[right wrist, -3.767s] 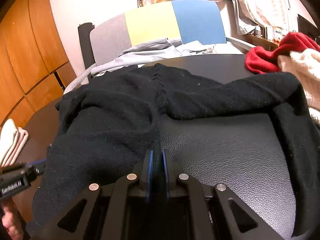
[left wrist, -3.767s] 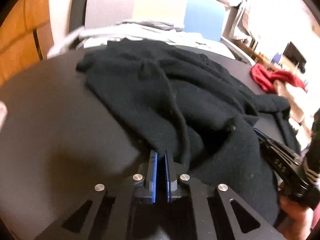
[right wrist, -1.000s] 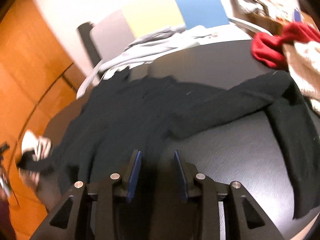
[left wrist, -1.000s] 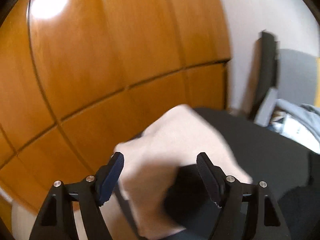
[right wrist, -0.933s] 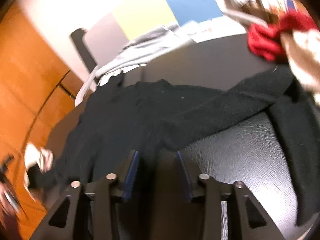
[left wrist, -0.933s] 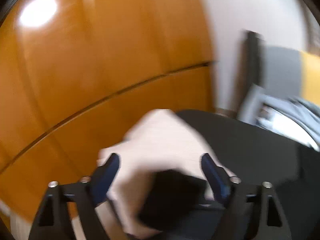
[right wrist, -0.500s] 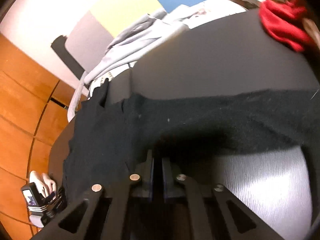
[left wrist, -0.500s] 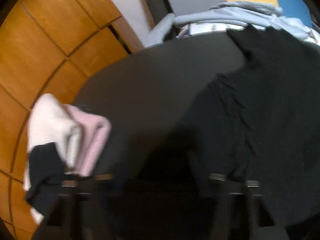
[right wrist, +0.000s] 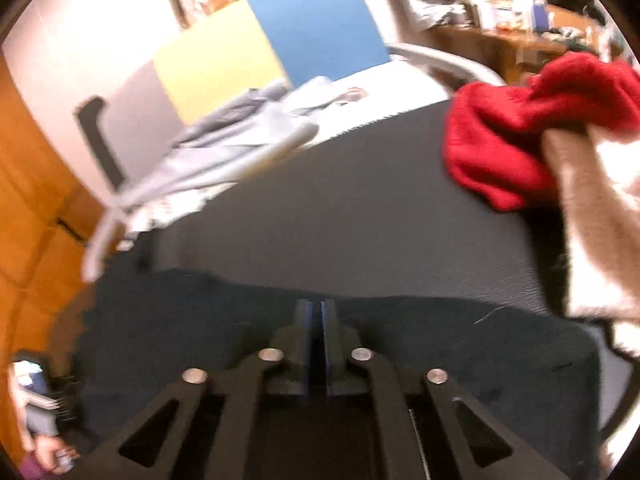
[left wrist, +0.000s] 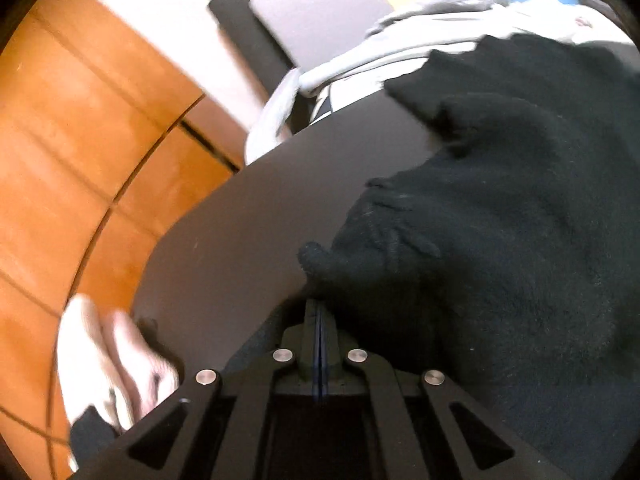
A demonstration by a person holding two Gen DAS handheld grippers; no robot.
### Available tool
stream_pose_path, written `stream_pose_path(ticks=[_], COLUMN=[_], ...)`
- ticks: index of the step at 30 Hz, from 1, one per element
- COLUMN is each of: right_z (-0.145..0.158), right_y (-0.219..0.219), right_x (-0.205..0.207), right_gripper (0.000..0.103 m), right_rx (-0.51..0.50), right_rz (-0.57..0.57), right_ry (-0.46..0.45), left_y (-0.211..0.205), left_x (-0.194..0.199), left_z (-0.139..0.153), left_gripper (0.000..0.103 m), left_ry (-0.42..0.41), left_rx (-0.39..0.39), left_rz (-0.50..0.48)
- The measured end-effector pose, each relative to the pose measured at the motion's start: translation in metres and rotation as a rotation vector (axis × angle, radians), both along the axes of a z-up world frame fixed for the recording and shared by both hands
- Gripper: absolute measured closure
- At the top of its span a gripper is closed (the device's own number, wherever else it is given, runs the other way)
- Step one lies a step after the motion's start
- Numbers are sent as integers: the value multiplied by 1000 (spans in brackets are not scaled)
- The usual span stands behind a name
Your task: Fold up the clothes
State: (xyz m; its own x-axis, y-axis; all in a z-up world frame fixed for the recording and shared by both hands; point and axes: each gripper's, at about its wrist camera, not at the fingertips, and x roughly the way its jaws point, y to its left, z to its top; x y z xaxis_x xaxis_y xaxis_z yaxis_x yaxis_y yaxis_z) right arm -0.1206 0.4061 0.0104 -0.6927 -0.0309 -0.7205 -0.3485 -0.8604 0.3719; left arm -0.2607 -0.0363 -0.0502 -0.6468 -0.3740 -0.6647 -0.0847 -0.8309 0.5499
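Your left gripper (left wrist: pixel 319 305) was clamped tight, blue pads pressed together with no gap, right at the near left edge of the black sweater (left wrist: pixel 500 220). A small nub of knit poked out just above the fingertips, but whether any cloth was actually pinched between the pads you couldn't tell from this angle. The sweater itself looked thick and fuzzy, a dark knit with a raised cable-like ridge near that nub, lying rumpled in soft mounds across the right side of the dark table (left wrist: pixel 248 216). Its far corner reached toward the grey garment (left wrist: pixel 360 60) draped over the chair behind.

Over on the right wrist view, your right gripper (right wrist: pixel 316 312) showed only a thin slit between the pads, and its jaws were opening. The sweater's straight far edge ran across the table right at those fingertips; cloth between the pads wasn't clear in the blur. Here the knit lay flatter, a wide dark band.

The red garment (right wrist: pixel 500 140) and a cream knit (right wrist: pixel 592 220) sat heaped at the table's right. A folded pale pile (left wrist: pixel 108 356) rested at the table's left edge.
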Motion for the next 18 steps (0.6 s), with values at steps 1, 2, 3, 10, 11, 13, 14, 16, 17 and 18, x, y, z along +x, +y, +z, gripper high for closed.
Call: stream_pose_path(ticks=[1, 2, 3, 10, 11, 13, 14, 16, 17, 18], right_z=[9, 18, 27, 11, 5, -12, -21, -33, -34, -35], right_y=[-12, -25, -37, -111, -116, -128, -136, -148, -152, -158], right_x=[-8, -16, -24, -138, -151, -177, -186, -187, -180, -177], right_gripper=[72, 70, 68, 63, 62, 62, 62, 63, 71, 80], right_rx=[46, 91, 136, 234, 239, 249, 276, 349, 409, 468], right_rz=[54, 108, 163, 496, 507, 541, 553, 572, 578, 581], right_ry=[12, 24, 35, -102, -121, -194, -228, -258, -239, -248], left_y=[-2, -10, -20, -48, -45, -39, -36, -32, -30, -25], left_x=[-1, -4, -5, -3, -2, 1, 2, 5, 6, 8], left_z=[5, 14, 23, 51, 49, 38, 33, 28, 26, 24], left_gripper=[103, 102, 97, 38, 32, 18, 18, 23, 36, 82], left_ry=[-15, -33, -54, -32, -23, -28, -31, 2, 3, -19], left_rx=[42, 98, 168, 225, 181, 115, 82, 39, 40, 50], left_rz=[-1, 11, 49, 123, 101, 57, 35, -2, -23, -36])
